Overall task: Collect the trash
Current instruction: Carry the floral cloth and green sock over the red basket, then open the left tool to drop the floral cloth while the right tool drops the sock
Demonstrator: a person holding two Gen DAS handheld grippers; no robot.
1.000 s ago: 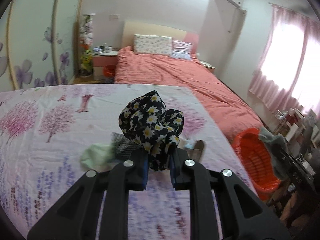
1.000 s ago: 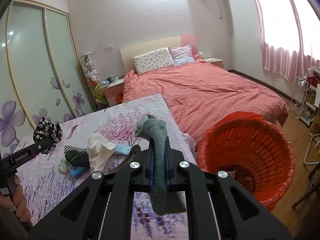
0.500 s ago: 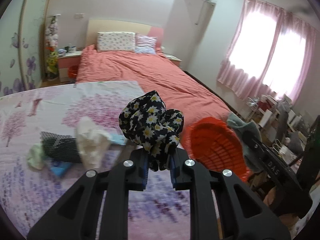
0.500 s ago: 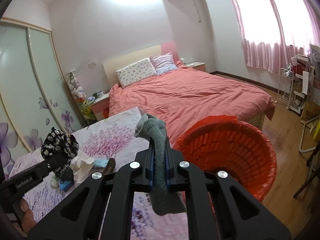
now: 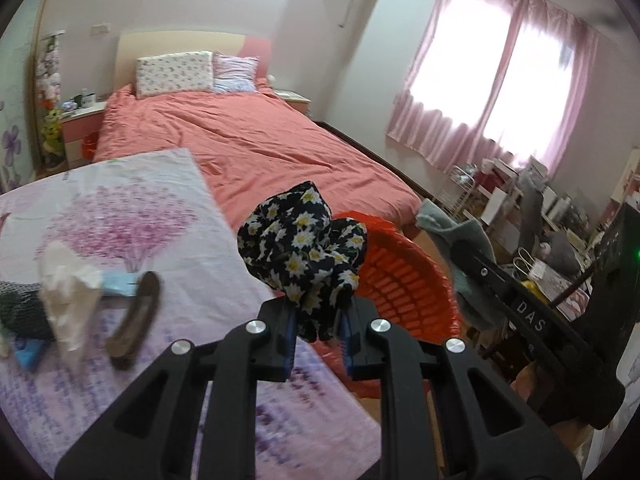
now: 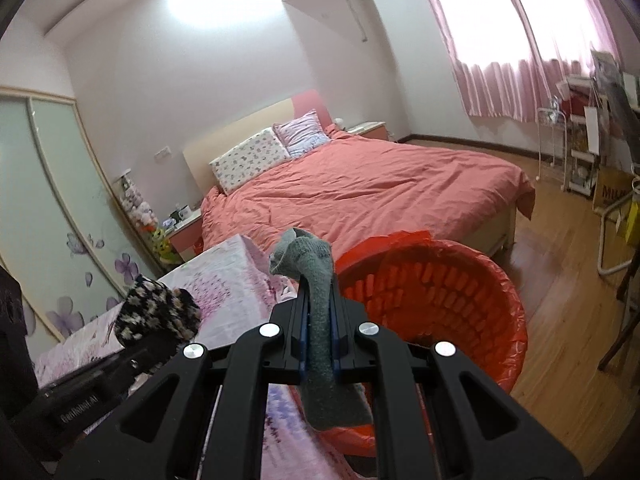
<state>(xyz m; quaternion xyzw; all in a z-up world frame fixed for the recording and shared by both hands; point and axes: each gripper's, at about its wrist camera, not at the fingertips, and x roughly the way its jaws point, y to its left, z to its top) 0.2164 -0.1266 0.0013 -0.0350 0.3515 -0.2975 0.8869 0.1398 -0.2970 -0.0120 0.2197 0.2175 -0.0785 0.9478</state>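
Held, at the centre of the left view: a black daisy-print cloth (image 5: pixel 304 256), pinched between the closed-in fingers of the left gripper (image 5: pixel 317 334), in front of the orange basket (image 5: pixel 404 280) at centre right. Clamped likewise at the centre of the right view: a grey sock (image 6: pixel 318 320) in the right gripper (image 6: pixel 319 344), just left of that basket. Left lying at lower left on the floral-sheeted table (image 5: pixel 132 216): crumpled tissue (image 5: pixel 68 284), a dark strip (image 5: pixel 136 316).
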